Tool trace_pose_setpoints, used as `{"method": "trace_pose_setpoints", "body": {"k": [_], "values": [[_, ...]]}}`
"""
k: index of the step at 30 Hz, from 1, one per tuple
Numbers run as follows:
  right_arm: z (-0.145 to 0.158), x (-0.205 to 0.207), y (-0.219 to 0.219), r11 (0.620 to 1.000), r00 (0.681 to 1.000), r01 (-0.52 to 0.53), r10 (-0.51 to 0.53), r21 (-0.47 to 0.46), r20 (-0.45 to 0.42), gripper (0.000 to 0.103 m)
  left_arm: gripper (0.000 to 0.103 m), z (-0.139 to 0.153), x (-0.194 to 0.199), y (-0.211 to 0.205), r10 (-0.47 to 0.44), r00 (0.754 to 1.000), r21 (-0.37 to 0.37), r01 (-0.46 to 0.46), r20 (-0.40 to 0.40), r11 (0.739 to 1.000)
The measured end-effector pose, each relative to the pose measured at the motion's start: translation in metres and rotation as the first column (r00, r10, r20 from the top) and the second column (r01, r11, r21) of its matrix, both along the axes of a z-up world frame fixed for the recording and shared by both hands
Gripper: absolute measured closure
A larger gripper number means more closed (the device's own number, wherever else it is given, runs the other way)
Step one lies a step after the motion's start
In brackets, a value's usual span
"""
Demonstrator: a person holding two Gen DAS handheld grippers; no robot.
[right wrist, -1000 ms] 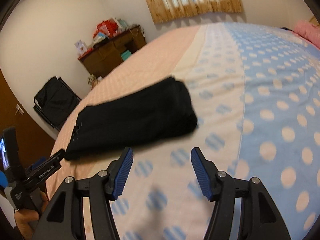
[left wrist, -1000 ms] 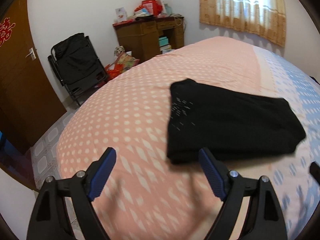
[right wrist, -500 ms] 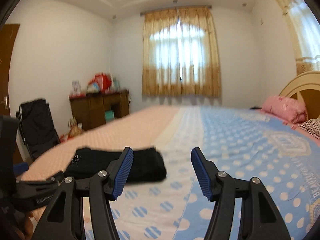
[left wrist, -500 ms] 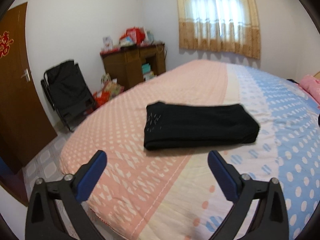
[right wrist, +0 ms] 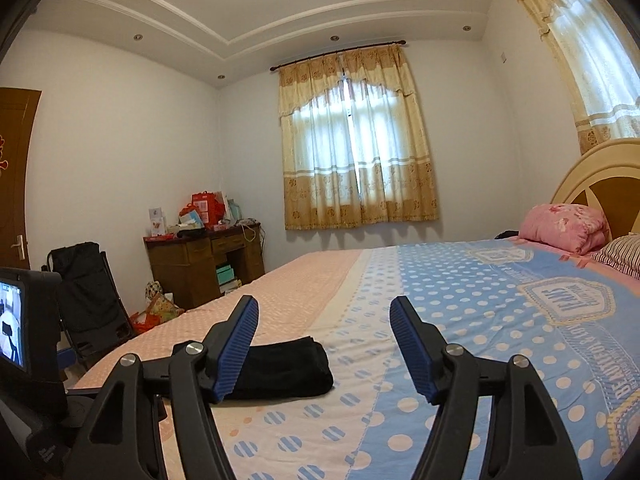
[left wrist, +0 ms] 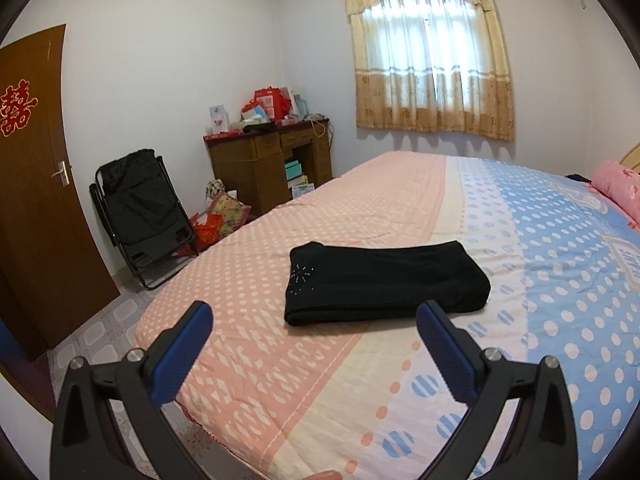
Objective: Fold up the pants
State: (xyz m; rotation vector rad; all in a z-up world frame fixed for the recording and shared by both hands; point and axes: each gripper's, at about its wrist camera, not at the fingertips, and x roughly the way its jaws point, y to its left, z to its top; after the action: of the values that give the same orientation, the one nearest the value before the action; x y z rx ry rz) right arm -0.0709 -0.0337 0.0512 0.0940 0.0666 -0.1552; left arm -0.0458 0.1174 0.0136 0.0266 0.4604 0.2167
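The black pants (left wrist: 384, 280) lie folded into a flat rectangle on the bed (left wrist: 360, 392), over the seam between its pink and blue halves. My left gripper (left wrist: 312, 316) hangs above the bed's near edge, short of the pants, jaws wide open and empty. In the right wrist view the pants (right wrist: 288, 368) show low at left, partly hidden behind the left finger. My right gripper (right wrist: 324, 312) points level across the bed, raised clear of the pants, its jaws opening with nothing between them.
A folding black chair (left wrist: 140, 212) and a cluttered wooden desk (left wrist: 272, 160) stand beyond the bed's left side. A brown door (left wrist: 32, 184) is at far left. A pink pillow (right wrist: 564, 228) and the headboard (right wrist: 600, 176) sit at right. The other gripper's body (right wrist: 28, 340) shows at left.
Both grippers have pulled back and up from the folded pants. The left one opened wider. The right one tilted up from looking down at the bed to looking level at the window.
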Motion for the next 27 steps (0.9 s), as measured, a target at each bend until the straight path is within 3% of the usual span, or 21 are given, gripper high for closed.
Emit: {"method": "trace_pose_setpoints", "body": {"k": [27], "values": [[-0.006,0.001,-0.012,0.997,0.998,0.051,-0.05,0.055,-0.031,0.033,0.0,0.004,-0.003,-0.019,-0.016,1.0,0.067,0.014,0.024,0.998]]}}
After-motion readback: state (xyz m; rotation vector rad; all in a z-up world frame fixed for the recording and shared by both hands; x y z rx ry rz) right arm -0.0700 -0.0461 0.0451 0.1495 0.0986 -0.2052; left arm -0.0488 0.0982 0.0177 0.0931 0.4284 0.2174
